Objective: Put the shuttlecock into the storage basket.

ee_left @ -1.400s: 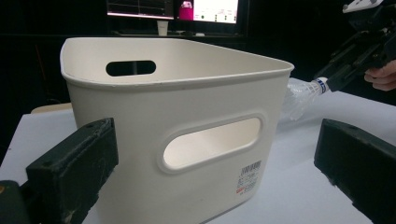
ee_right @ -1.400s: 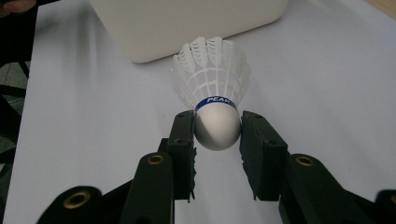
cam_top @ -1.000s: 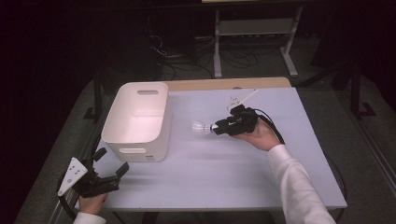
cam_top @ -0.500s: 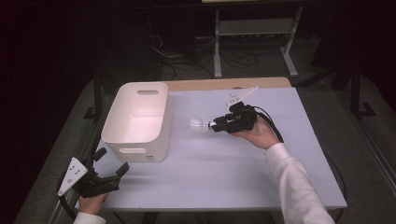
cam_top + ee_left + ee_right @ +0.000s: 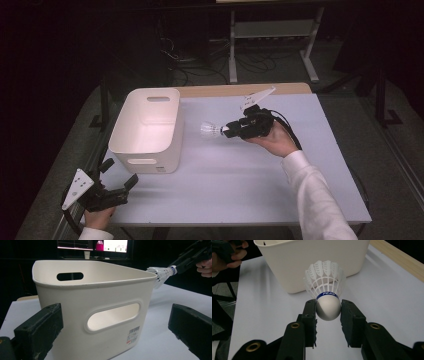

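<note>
Right gripper (image 5: 328, 315) at frame centre, pinching white plastic shuttlecock (image 5: 326, 291) by its cork, skirt toward white plastic bin (image 5: 312, 262) for dropping; left gripper (image 5: 107, 192) lower left, jaws spread, idle.

The bin (image 5: 95, 300) looks like smooth cream plastic with a soft sheen. The shuttlecock (image 5: 326, 293) has a white plastic lattice skirt and a smooth matt head. The right tongs (image 5: 328, 311) are matt black, slightly rough. The counter (image 5: 240, 185) is matt pale blue, with a wood strip (image 5: 240, 90) along its far edge

White bench (image 5: 240, 190), wood strip (image 5: 240, 89) at far edge. Grey shelf rack (image 5: 272, 30), tangled cables (image 5: 200, 57) on floor behind.
</note>
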The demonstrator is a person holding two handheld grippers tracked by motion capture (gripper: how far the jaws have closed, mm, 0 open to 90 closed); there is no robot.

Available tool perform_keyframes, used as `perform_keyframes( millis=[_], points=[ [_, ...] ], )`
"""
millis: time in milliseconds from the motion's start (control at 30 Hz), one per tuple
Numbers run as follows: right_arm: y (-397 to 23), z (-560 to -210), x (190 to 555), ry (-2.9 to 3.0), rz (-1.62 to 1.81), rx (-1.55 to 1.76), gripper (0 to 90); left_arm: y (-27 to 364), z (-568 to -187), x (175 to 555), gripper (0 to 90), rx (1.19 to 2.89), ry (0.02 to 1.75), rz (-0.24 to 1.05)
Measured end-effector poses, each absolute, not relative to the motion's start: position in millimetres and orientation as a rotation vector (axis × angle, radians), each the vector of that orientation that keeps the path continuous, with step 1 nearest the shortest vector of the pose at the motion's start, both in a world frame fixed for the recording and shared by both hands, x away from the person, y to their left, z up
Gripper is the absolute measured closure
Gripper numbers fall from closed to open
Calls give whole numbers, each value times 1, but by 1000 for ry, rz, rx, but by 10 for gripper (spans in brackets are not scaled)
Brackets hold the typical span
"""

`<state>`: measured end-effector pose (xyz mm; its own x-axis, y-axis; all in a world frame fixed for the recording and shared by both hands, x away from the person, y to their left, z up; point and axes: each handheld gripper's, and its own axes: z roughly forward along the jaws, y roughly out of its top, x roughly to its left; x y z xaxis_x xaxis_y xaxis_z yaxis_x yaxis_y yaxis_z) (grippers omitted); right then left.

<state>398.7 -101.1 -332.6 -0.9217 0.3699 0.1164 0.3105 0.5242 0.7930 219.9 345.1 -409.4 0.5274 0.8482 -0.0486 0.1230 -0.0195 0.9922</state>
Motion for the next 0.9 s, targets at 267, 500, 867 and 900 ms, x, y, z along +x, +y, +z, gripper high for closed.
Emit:
perform_keyframes(
  millis=[267,500,867,900],
  points=[
    [-94,-320,398,2669,1387,562,650,345,-409,220,0,1500,875,716],
    [-91,-309,397,2648,1406,537,650,345,-409,220,0,1502,873,718],
    [-86,-295,395,2615,1425,512,651,345,-409,220,0,1500,875,716],
    [-85,-294,395,2615,1434,514,651,345,-409,220,0,1500,874,717]
  ],
)
